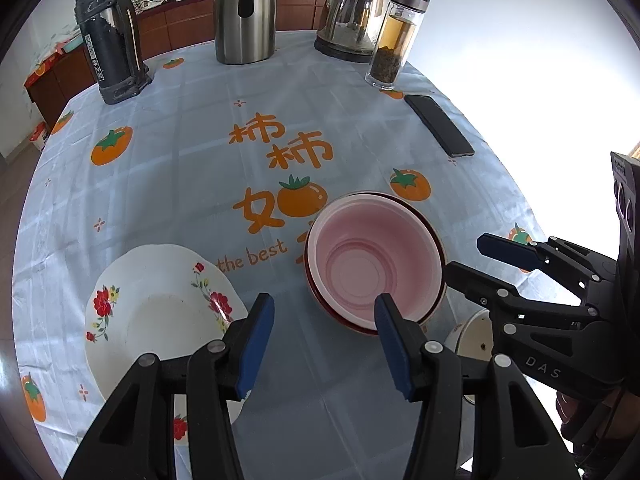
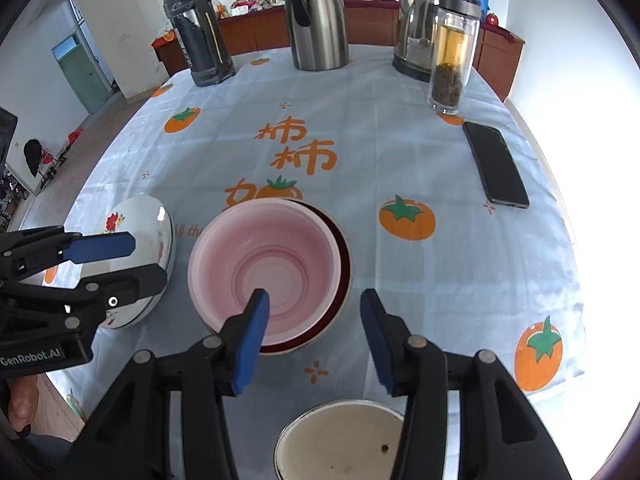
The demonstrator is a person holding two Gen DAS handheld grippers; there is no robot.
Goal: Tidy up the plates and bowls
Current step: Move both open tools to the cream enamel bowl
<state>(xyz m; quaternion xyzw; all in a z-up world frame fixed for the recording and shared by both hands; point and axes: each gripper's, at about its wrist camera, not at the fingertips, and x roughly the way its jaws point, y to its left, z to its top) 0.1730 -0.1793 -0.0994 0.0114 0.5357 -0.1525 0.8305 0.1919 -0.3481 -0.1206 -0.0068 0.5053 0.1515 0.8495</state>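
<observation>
A pink bowl (image 1: 376,264) sits nested in a dark red plate (image 1: 434,236) at the table's middle; both also show in the right wrist view, the bowl (image 2: 268,264) and the plate (image 2: 344,256). A white floral plate (image 1: 156,312) lies left of them, partly under my left gripper (image 1: 320,344), which is open and empty. It shows in the right wrist view (image 2: 148,232). A white enamel bowl (image 2: 340,440) sits near the front edge, below my right gripper (image 2: 316,340), which is open and empty just in front of the pink bowl. The enamel bowl shows in the left wrist view (image 1: 476,332).
At the table's far side stand a black-and-steel flask (image 1: 108,36), a steel thermos jug (image 1: 244,12), an electric kettle (image 1: 356,12) and a glass tea bottle (image 1: 396,40). A black phone (image 1: 438,124) lies at the right. The tablecloth (image 1: 200,160) has orange persimmon prints.
</observation>
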